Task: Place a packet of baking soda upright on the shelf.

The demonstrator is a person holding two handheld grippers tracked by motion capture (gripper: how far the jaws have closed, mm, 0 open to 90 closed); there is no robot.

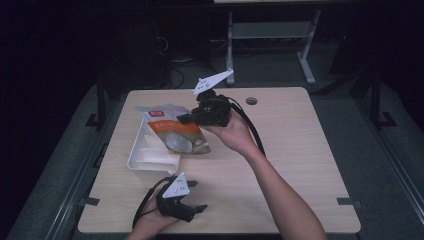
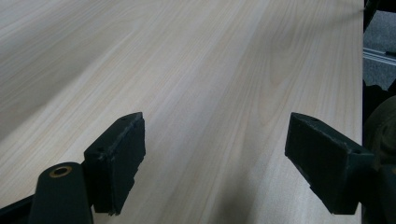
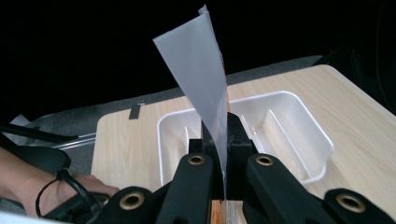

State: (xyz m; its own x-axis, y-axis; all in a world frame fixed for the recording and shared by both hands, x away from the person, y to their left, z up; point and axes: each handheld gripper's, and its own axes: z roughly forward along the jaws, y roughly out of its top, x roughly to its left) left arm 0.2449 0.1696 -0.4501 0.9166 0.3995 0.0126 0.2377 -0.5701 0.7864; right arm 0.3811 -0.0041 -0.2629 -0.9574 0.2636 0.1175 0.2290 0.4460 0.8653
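An orange and white snack bag [image 1: 172, 132] hangs tilted over a white divided tray [image 1: 150, 160] at the table's left. My right gripper [image 1: 182, 119] is shut on the bag's edge and holds it above the tray. In the right gripper view the bag [image 3: 201, 70] rises edge-on from between the closed jaws of the right gripper [image 3: 223, 140], with the tray [image 3: 289, 135] beneath. My left gripper [image 1: 200, 207] rests low near the table's front edge, pointing right. In its own view the left gripper [image 2: 215, 163] stands open over bare wood, nothing between the jaws.
The light wooden table [image 1: 300, 150] has a round cable hole [image 1: 251, 100] near its far edge. A metal frame [image 1: 270, 30] stands on the dark floor behind it. In the left gripper view the table's edge [image 2: 362, 70] runs along the right.
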